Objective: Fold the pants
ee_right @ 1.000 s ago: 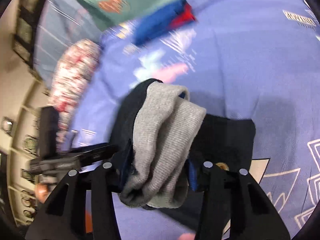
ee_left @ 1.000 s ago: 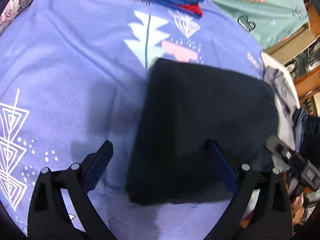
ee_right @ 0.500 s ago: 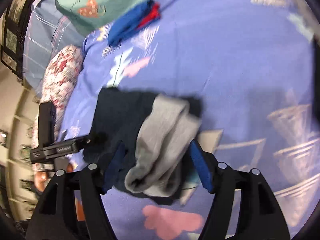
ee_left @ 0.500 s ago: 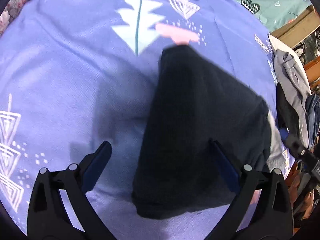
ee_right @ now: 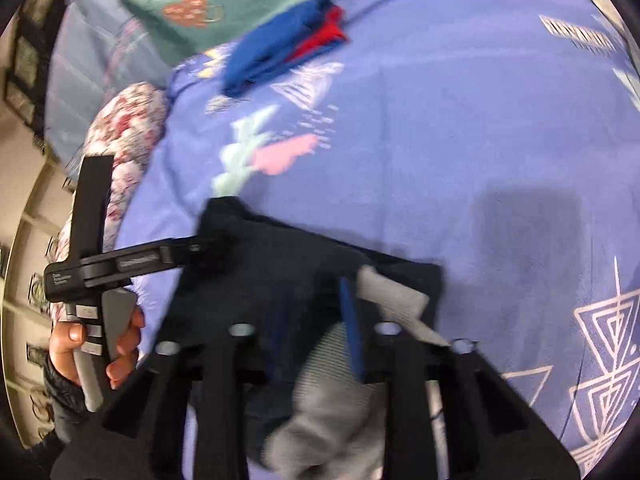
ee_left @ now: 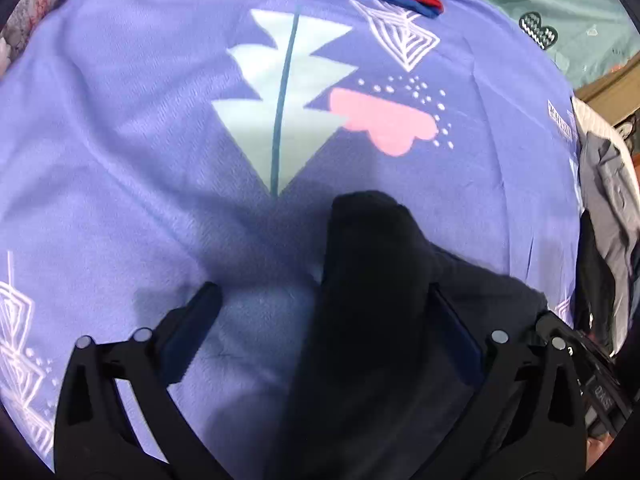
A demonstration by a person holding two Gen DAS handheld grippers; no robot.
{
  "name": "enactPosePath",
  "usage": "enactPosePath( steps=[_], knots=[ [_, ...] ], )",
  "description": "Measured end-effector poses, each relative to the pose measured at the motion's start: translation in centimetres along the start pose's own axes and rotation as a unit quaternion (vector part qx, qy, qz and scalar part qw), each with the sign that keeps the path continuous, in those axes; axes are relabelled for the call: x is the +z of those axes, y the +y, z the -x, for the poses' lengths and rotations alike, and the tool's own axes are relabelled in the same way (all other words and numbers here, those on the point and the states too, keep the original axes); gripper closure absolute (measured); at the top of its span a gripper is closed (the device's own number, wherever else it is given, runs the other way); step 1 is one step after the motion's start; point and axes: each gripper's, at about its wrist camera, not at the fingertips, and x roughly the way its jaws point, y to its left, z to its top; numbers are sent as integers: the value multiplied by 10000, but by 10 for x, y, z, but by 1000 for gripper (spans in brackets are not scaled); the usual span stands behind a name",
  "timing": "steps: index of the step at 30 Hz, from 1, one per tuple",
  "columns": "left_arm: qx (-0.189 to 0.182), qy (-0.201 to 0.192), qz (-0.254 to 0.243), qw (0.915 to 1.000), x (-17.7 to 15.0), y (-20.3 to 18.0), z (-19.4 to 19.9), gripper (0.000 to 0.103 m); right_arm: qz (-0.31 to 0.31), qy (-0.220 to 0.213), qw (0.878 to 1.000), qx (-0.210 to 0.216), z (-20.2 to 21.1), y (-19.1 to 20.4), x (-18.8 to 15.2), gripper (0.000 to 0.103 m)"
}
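Dark pants [ee_left: 372, 320] lie bunched on the purple bedsheet [ee_left: 120, 140]; soft, floppy, so grab thick folded edges; right gripper [ee_right: 316, 320] just clamped on the gray-lined waistband [ee_right: 394, 294]; left gripper [ee_left: 320, 320] spread, fabric between but unpinched.

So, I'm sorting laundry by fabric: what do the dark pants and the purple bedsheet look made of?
The dark pants look like soft matte knit, perhaps fleece, judging by thick rounded folds and a grey ribbed lining. The purple bedsheet looks like thin printed woven cloth: fine weave, shallow creases.
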Motion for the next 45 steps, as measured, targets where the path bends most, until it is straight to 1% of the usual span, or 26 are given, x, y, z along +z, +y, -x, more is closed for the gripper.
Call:
enactPosePath(
  steps=[2,4,5,6,8,10,11,12,13,14,15,19,20,21,22,24,26,31,33,35,36,38,40,41,43,45],
  knots=[
    [69,3,-75,9999,0,-3,2,2,-260,29,9991,339,1,-11,-2,103],
    [-131,128,44,9998,0,1,9,2,-161,23,9990,423,11,-7,-4,101],
    [-236,167,92,9995,-2,4,13,2,-128,-9,9990,423,18,-6,-6,98],
    [-349,181,185,9991,-6,9,20,2,-154,-50,9988,456,29,-4,-9,84],
    [-478,71,323,9983,-16,16,30,2,27,-168,9985,518,49,1,-17,67],
    [-512,26,313,9982,-22,20,33,2,371,-147,9978,526,59,13,-27,65],
    [-325,31,320,9990,-24,23,30,2,507,-39,9975,493,57,19,-32,64],
    [-125,7,378,9992,-27,28,25,2,687,107,9972,271,51,23,-40,62],
    [-154,18,434,9989,-28,31,22,2,806,193,9965,-45,46,23,-46,62],
    [-209,59,559,9982,-30,35,18,2,857,271,9950,-442,38,20,-50,47],
    [-168,-3,575,9982,-32,34,20,2,757,335,9947,-609,31,13,-53,31],
    [-371,236,328,9985,-36,26,31,2,365,134,9992,-49,52,3,-48,31],
    [-475,290,295,9980,-35,22,33,2,299,53,9995,35,58,0,-47,28],
    [-585,348,287,9973,-37,22,35,2,128,12,9997,208,64,-7,-47,19],
    [-767,449,315,9955,-37,24,36,2,-56,34,9993,381,65,-14,-46,17],
    [-1065,533,351,9923,-41,27,37,2,-343,111,9975,610,63,-25,-47,17],
    [-1282,560,301,9897,-45,30,39,2,-477,180,9970,582,54,-29,-49,17],
    [-1295,744,220,9885,-48,31,30,3,-605,596,9925,874,26,-29,-53,18],
    [-1338,840,67,9874,-49,26,26,5,-537,664,9925,872,20,-24,-54,27],
    [-1536,1048,-36,9825,-52,22,18,12,-440,712,9922,923,15,-19,-53,35],
    [-1713,1134,-72,9787,-53,19,12,12,-348,722,9935,803,11,-15,-51,35],
    [-1640,1027,-359,9804,-54,11,10,12,-475,760,9926,816,2,-19,-47,34],
    [-1560,996,-389,9820,-55,6,11,12,-545,794,9920,811,0,-18,-44,34],
    [-1611,979,-455,9810,-54,2,11,15,-486,783,9928,766,0,-15,-44,34],
    [-1369,949,-591,9843,-55,-6,11,28,-390,737,9945,630,0,-10,-47,36],
    [-1182,824,-786,9864,-59,-16,18,46,-254,678,9963,471,4,-2,-51,51]
  ],
)
